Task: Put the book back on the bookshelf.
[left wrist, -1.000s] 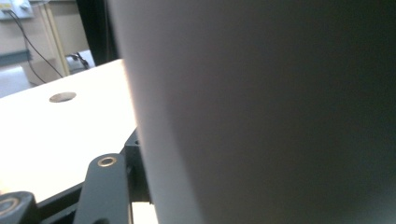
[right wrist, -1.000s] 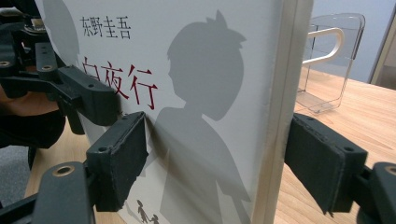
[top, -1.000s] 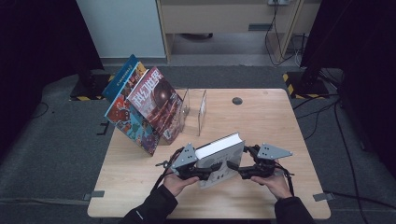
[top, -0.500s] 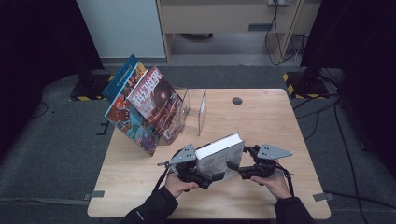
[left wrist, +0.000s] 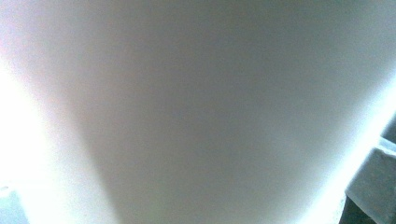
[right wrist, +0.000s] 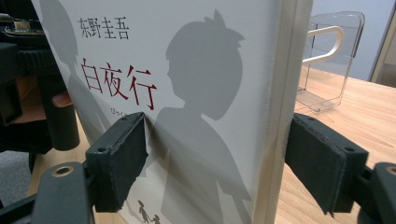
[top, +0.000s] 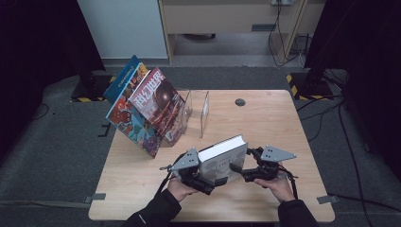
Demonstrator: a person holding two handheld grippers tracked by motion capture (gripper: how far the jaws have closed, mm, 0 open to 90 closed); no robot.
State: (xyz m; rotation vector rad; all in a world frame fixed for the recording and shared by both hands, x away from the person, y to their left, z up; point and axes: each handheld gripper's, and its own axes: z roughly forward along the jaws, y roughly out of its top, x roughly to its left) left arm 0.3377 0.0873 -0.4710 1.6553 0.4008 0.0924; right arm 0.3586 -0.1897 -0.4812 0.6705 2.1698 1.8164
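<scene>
A thick white book stands on its edge, tilted, over the front middle of the wooden table. My left gripper holds its left end, and in the left gripper view the book's pale surface sits right against the lens and hides the jaws. My right gripper holds the right end. In the right gripper view the cover shows grey silhouettes and red characters, and my right gripper is shut on it, one pad on the cover and one on the far side.
A clear acrylic book stand sits at the table's back left. Several colourful books lean against its left side, past the table edge. A small black disc lies near the back edge.
</scene>
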